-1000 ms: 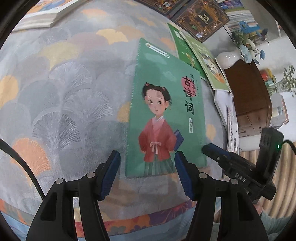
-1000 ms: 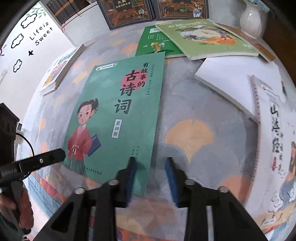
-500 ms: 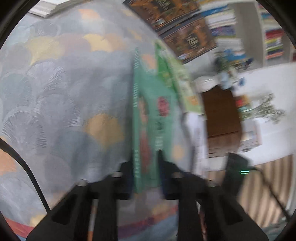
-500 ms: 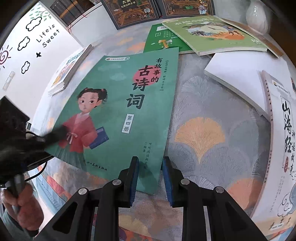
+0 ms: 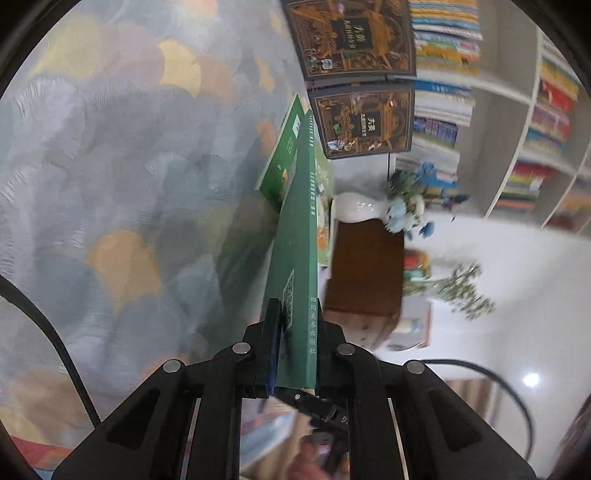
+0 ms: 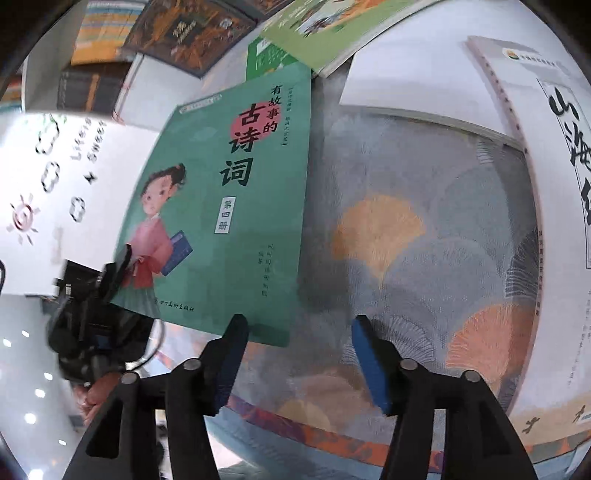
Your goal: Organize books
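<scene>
A green book with a girl in a red robe on its cover (image 6: 236,199) stands tilted up off the patterned tablecloth (image 6: 413,243). My left gripper (image 5: 295,350) is shut on its lower edge; in the left wrist view I see the book edge-on (image 5: 299,258). In the right wrist view the left gripper (image 6: 110,280) grips the book's lower left corner. My right gripper (image 6: 299,350) is open and empty, just below the book's near edge, apart from it.
Other books lie on the cloth: a light green one (image 6: 325,26), a darker green one (image 5: 280,162), a white one (image 6: 417,77), a large white one at the right (image 6: 561,184), and two dark ornate ones (image 5: 365,122). A white vase (image 5: 354,206) and bookshelves (image 5: 517,110) stand beyond.
My left gripper closed on the green book and lifted its edge, turning it upright. My right gripper let go of the book and opened wide.
</scene>
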`<state>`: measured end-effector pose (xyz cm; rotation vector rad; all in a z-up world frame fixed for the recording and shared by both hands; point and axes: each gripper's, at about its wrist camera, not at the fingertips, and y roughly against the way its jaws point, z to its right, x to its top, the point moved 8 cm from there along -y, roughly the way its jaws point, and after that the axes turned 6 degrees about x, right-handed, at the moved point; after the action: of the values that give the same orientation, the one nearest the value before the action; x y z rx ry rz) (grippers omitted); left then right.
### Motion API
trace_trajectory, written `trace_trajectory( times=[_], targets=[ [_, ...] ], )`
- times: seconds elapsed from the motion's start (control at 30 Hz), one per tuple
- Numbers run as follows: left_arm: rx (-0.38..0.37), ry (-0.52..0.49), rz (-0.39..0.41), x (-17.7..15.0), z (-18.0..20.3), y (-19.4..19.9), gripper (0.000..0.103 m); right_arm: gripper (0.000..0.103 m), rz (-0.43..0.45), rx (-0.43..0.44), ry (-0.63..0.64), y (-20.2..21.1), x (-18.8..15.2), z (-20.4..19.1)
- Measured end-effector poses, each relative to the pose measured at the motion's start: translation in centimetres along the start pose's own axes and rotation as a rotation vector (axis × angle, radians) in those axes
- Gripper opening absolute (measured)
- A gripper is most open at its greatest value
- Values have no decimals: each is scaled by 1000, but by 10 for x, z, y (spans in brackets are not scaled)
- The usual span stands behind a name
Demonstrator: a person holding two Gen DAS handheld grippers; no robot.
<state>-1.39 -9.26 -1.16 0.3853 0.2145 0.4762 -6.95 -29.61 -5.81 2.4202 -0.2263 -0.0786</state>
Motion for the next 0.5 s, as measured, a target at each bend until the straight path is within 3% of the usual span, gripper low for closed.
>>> trace_trajectory(
  times=[0.27, 0.37, 0.4, 0.43, 0.5],
  targets=[
    [-60, 141, -32, -2, -10, -2, 10, 57, -17, 275, -197, -11, 2, 6],
    [-50, 150, -41, -3, -15, -1, 10, 57, 12, 278, -208, -13, 16, 4],
    [-48, 152, -45, -4, -17, 0, 10, 53, 22, 268, -199, -12, 18, 3],
    [-42, 150, -49, -5, -18, 0, 10, 41, 36, 259, -182, -10, 21, -1],
    [9, 119, -45, -6, -21, 0, 10, 34, 47, 212, -132, -9, 22, -6]
  ],
)
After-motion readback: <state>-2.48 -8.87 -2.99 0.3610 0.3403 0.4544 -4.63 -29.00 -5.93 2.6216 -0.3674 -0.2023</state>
